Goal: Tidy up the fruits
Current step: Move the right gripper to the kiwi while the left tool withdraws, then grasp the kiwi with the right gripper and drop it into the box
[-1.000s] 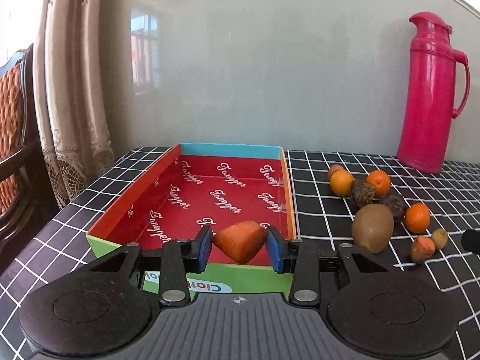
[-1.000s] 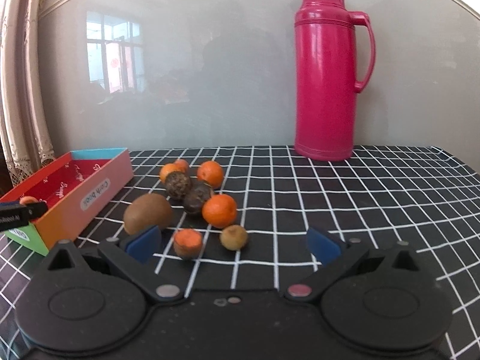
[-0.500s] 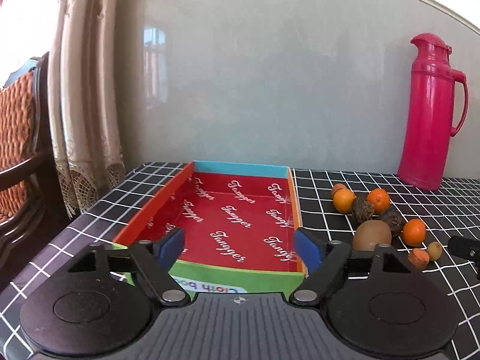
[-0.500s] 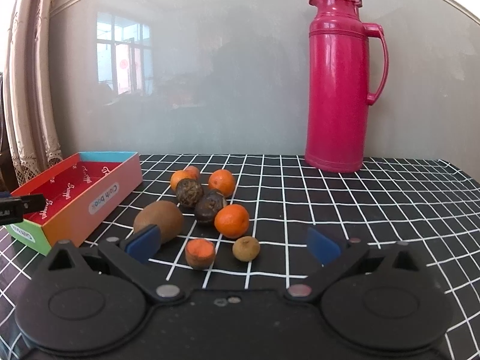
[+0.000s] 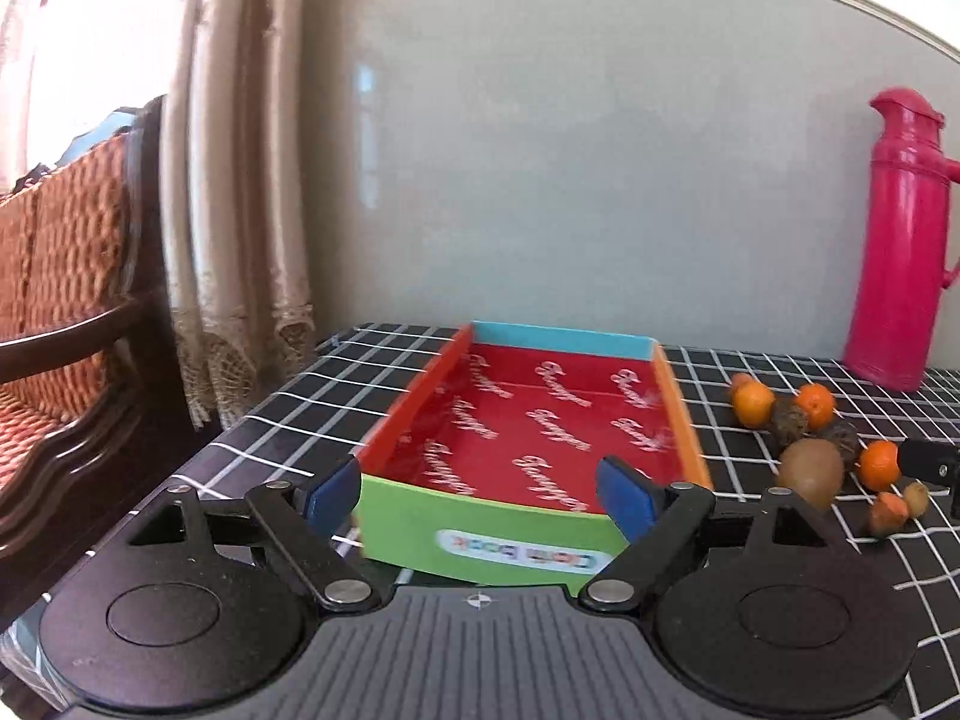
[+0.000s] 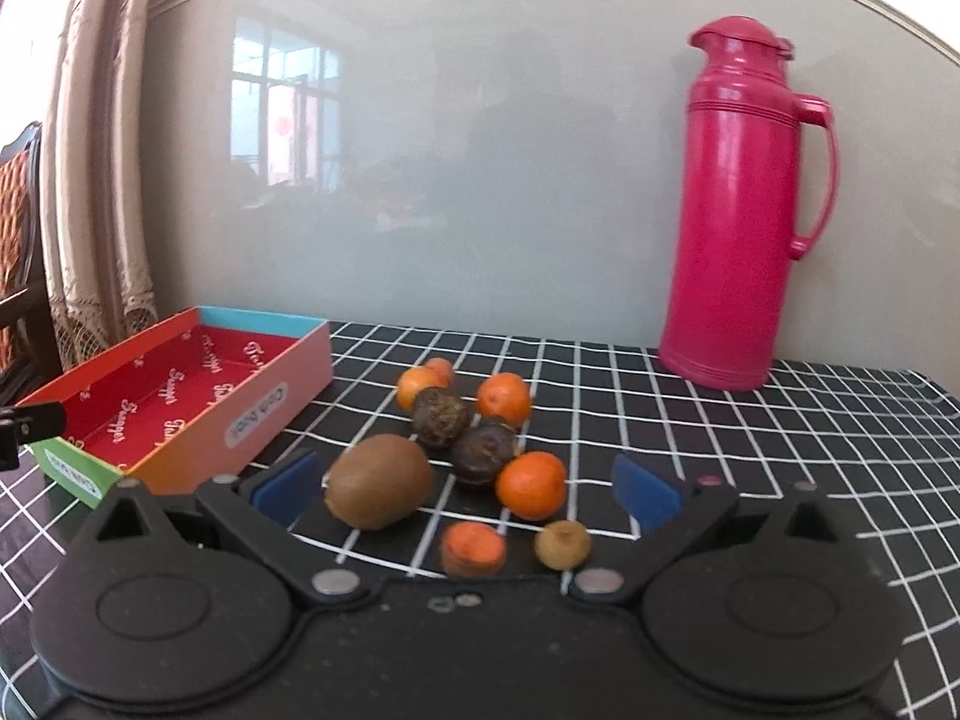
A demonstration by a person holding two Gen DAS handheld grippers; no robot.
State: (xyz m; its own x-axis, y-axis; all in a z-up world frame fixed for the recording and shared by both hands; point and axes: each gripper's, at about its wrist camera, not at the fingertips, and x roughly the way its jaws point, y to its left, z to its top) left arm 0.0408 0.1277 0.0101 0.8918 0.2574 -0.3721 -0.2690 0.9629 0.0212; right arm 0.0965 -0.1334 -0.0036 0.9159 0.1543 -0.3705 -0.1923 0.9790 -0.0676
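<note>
A shallow box (image 5: 675,414) with a red printed floor and a green near wall lies ahead of my left gripper (image 5: 480,495). Its blue-padded jaws are opening, with nothing between them. No fruit shows on the visible part of the box floor. In the right wrist view, my right gripper (image 6: 465,486) stands open low over a cluster of fruit. A brown kiwi (image 6: 381,489) lies by its left pad. An orange cut piece (image 6: 473,549), a small brown fruit (image 6: 563,543) and a tangerine (image 6: 531,485) lie between the fingers. More tangerines and two dark fruits (image 6: 441,417) sit behind.
A tall pink thermos (image 6: 744,210) stands at the back right against the grey wall. The black checked tablecloth (image 6: 750,438) covers the table. A curtain (image 5: 240,180) and a wooden chair (image 5: 72,276) stand off the table's left edge. The box (image 6: 180,396) lies left of the fruit.
My left gripper let go of the orange fruit piece over the box, opened wide and drew back. My right gripper shifted so that the fruit cluster now lies between its fingers.
</note>
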